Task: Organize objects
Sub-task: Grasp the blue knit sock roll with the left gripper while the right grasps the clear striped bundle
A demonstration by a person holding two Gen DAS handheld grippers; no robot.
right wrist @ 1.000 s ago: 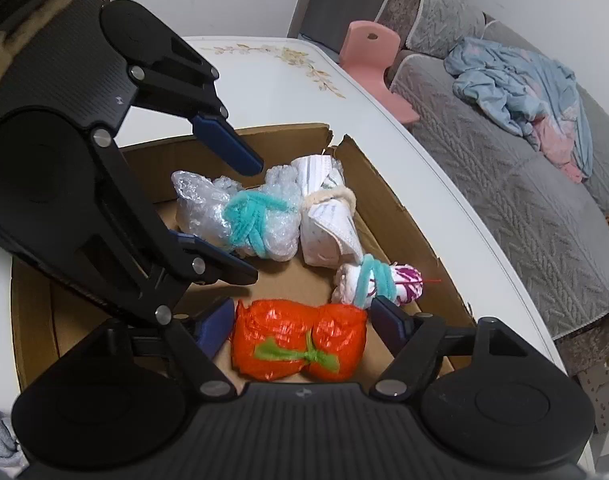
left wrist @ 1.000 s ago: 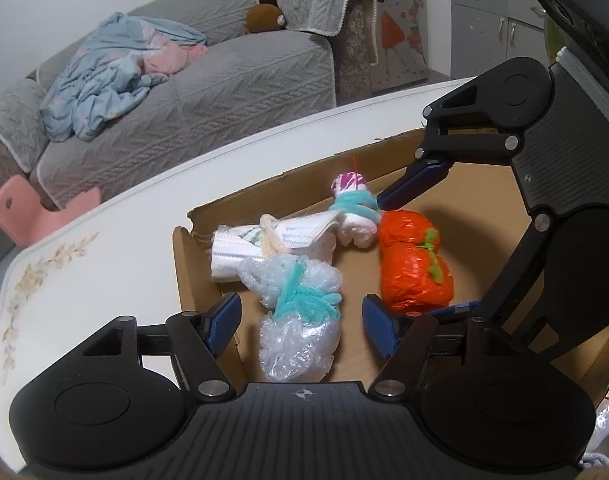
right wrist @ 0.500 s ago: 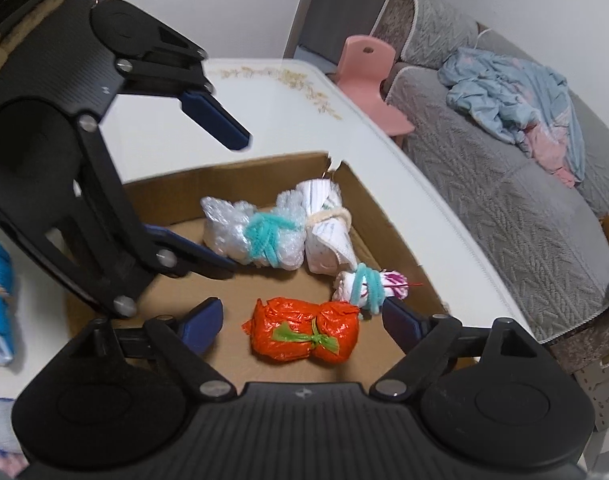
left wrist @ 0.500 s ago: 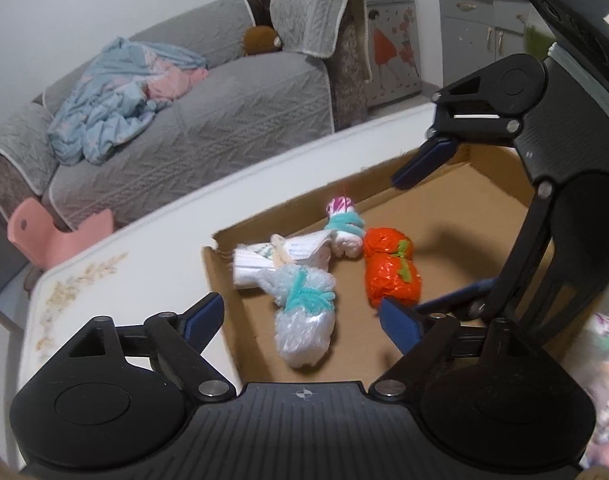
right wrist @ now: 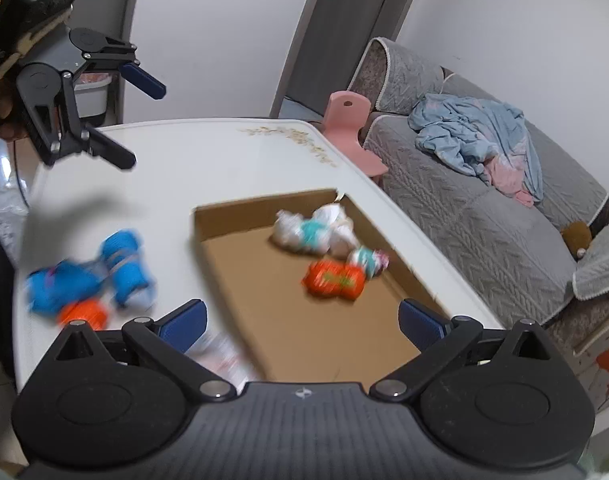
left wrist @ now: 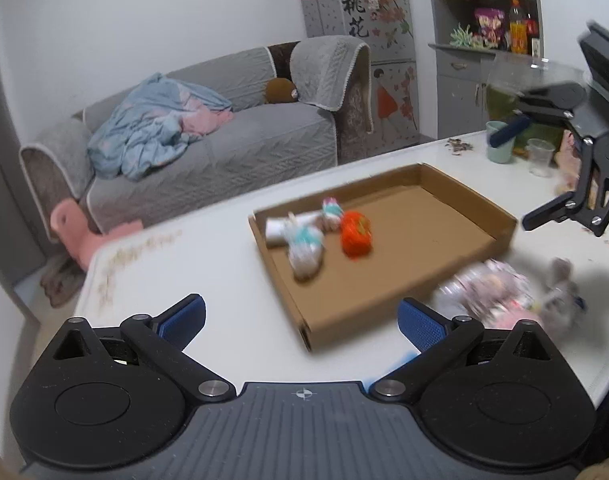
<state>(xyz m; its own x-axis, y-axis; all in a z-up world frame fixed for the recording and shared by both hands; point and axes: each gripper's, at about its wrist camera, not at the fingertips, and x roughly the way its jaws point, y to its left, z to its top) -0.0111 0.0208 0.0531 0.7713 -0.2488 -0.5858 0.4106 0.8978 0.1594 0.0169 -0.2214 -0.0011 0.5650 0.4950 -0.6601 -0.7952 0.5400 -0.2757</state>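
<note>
Both tongs, left (left wrist: 300, 322) and right (right wrist: 302, 320), gape empty above the worktop (right wrist: 208, 160). Blue bundles (right wrist: 122, 272) lie outside the cardboard tray (right wrist: 264, 312), toward its near-left corner, likeliest for the right tongs.

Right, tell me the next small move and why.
Probably lower the open right gripper toward the blue bundles lying on the table outside the cardboard box: both grippers are empty, and four bundles already lie inside.

White walls, grey sofa (left wrist: 224, 152), pink chair (right wrist: 350, 128), white table (right wrist: 208, 160)
</note>
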